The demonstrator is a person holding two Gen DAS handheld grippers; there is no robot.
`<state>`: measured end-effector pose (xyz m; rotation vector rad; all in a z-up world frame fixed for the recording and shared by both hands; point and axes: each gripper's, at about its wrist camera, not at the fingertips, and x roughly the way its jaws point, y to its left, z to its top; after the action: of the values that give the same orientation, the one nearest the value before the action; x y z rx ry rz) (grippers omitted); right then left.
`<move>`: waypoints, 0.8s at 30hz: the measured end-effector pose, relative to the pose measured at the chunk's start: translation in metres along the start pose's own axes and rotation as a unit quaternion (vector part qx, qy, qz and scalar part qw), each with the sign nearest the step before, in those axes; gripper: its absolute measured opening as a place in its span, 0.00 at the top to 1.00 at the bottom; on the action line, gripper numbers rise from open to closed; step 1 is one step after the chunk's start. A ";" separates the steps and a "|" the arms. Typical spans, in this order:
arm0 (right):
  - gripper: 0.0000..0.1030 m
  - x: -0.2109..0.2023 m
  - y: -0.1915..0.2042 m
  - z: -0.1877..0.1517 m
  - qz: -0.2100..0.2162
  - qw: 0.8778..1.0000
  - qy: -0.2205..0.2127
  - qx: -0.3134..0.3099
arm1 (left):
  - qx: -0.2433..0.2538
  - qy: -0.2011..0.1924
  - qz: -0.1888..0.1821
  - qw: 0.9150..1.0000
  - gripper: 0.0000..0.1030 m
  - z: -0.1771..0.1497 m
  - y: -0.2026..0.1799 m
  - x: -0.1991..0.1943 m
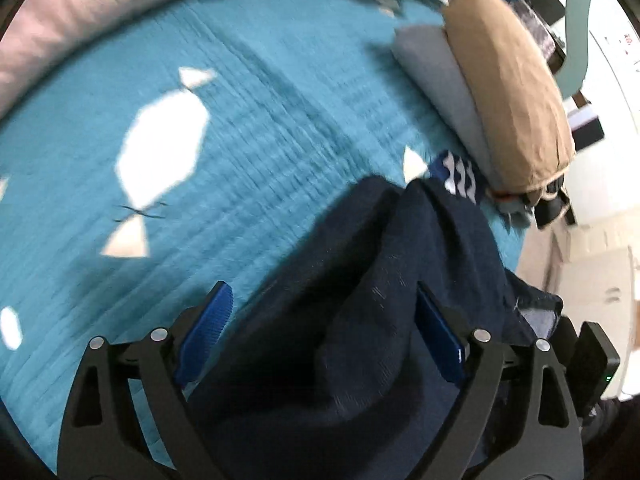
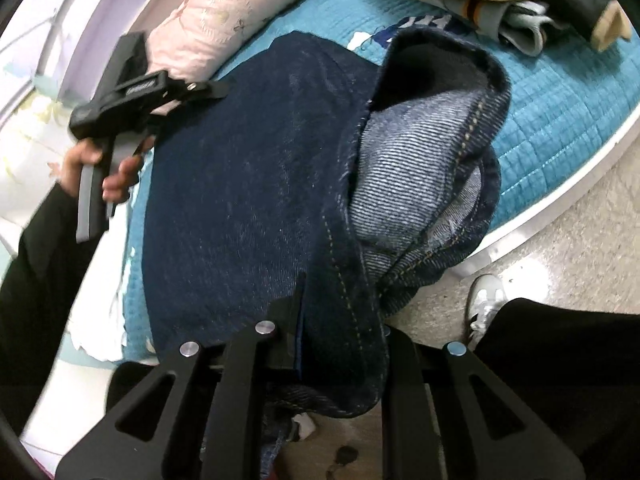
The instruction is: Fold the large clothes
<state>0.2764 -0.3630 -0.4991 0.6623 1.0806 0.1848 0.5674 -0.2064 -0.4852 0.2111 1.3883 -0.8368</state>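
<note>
Dark blue jeans lie on the teal quilted bed cover, with the paler inside of the waistband turned up at the bed's edge. My right gripper is shut on the denim beside a stitched seam near that edge. In the left wrist view, my left gripper points steeply down over a raised fold of the jeans. Its blue pads stand wide apart with the fold between them, and the left pad is clear of the cloth. A hand holds this gripper over the jeans' far side.
A stack of folded tan and grey clothes sits at the bed's far corner, with more crumpled garments beside it. A pink bolster runs along the back. The bed's white rim meets a speckled floor, where a person's white shoe stands.
</note>
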 end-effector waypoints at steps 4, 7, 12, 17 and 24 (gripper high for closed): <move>0.87 0.004 -0.001 0.002 -0.002 1.000 0.010 -0.002 | 0.002 0.038 -0.012 0.999 0.13 0.005 0.005 0.023; 0.87 0.005 0.003 0.001 -0.011 1.000 0.013 -0.017 | -0.004 0.058 -0.032 0.998 0.13 0.010 0.008 0.031; 0.87 0.011 0.003 0.002 -0.009 1.000 0.021 -0.016 | 0.015 0.080 -0.034 0.996 0.13 0.016 0.004 0.040; 0.87 0.013 0.004 0.003 -0.010 1.000 0.024 -0.014 | 0.051 0.063 -0.049 0.995 0.40 0.015 -0.011 0.037; 0.87 0.010 0.005 0.003 -0.012 1.000 0.020 -0.015 | 0.076 0.033 -0.021 0.996 0.61 0.011 -0.037 0.029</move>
<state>0.2845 -0.3556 -0.5021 0.6201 1.1216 0.1940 0.5512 -0.2501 -0.4973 0.3301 1.3948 -0.9782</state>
